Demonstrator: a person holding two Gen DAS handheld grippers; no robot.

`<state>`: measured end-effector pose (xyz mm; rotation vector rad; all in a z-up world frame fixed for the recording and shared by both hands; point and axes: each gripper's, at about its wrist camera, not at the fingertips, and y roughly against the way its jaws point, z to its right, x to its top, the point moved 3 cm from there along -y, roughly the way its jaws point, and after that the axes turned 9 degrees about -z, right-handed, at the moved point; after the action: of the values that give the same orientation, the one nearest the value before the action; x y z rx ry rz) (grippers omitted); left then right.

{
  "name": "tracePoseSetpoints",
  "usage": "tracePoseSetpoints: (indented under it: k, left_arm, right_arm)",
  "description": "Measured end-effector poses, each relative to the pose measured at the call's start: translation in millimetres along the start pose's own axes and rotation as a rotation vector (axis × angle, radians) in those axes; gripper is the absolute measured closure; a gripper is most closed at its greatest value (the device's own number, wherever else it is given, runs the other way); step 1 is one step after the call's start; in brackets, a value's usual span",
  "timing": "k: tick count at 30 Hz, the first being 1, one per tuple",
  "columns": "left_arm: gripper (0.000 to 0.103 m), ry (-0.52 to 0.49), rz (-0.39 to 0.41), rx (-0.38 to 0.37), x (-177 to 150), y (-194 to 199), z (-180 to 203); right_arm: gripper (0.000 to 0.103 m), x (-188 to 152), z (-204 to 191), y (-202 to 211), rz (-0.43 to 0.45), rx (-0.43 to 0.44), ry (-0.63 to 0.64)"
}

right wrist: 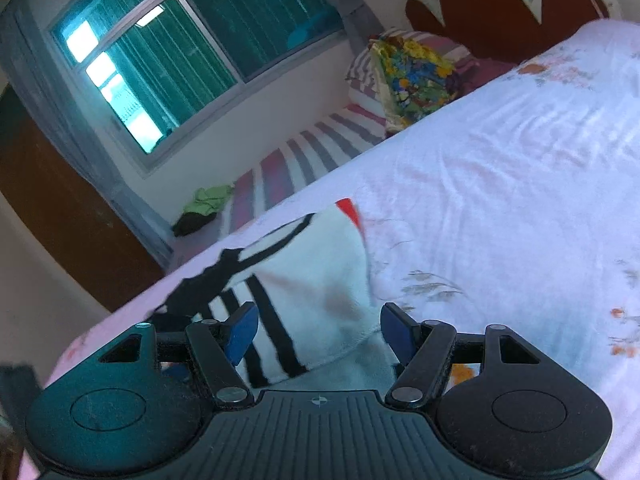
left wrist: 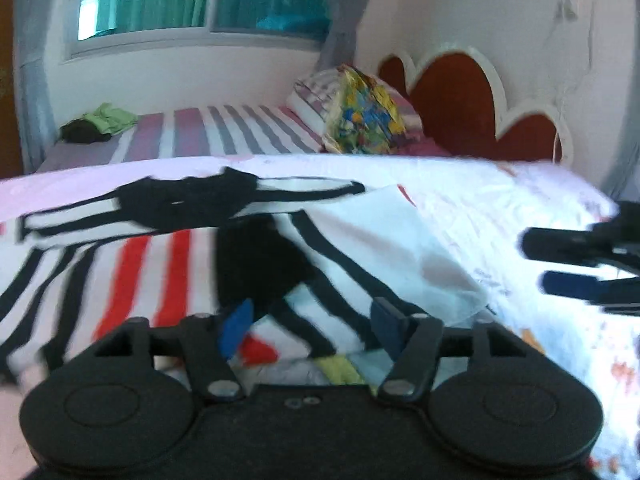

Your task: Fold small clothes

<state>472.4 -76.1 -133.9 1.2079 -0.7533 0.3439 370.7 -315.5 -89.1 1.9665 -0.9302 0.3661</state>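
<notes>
1. We see the left gripper [left wrist: 310,330] with jaws wide apart, hovering over the striped garment [left wrist: 168,264] on the bed [left wrist: 500,216]
2. Our right gripper [right wrist: 318,330] gapes too, the cloth at 12 o'clock

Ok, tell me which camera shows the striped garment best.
Left wrist: the striped garment spreads wide, red and black stripes and black straps visible. Right wrist catches only its white, black-striped end between the open right gripper.

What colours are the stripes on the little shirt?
Black and red stripes on white, on the shirt. The left wrist view shows it best.
</notes>
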Motion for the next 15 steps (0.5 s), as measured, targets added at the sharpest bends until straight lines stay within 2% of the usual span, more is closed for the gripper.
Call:
tracePoseSetpoints:
  k: [3, 5, 7, 10, 11, 12, 13, 15]
  left_arm:
    - [0.04, 0.074, 0.057, 0.066, -18, 42, -37]
    - [0.047, 0.089, 0.073, 0.174, -37, 69, -70]
    - [0.051, 0.105, 0.07, 0.303, -56, 91, -107]
    - [0.051, 0.138, 0.029, 0.395, -71, 101, -152]
    - [0.051, 0.143, 0.026, 0.413, -75, 102, -162]
    - [0.054, 0.143, 0.014, 0.429, -77, 102, -170]
    - [0.057, 0.148, 0.011, 0.437, -77, 100, -176]
    - [0.057, 0.159, 0.0, 0.421, -75, 95, -184]
  right_arm:
    - [0.035, -4, -22, -17, -0.034, 0.048, 0.056]
    - [0.035, -10, -37, -33, -0.077, 0.084, 0.085]
    - [0.035, -18, -49, -52, -0.124, 0.134, 0.09]
    - [0.036, -25, -61, -77, -0.173, 0.159, 0.076]
    - [0.042, -27, -62, -85, -0.182, 0.163, 0.061]
    - [0.056, -27, -63, -93, -0.192, 0.155, 0.047]
    - [0.061, -27, -63, -101, -0.197, 0.133, 0.032]
    - [0.062, -27, -62, -111, -0.203, 0.094, 0.017]
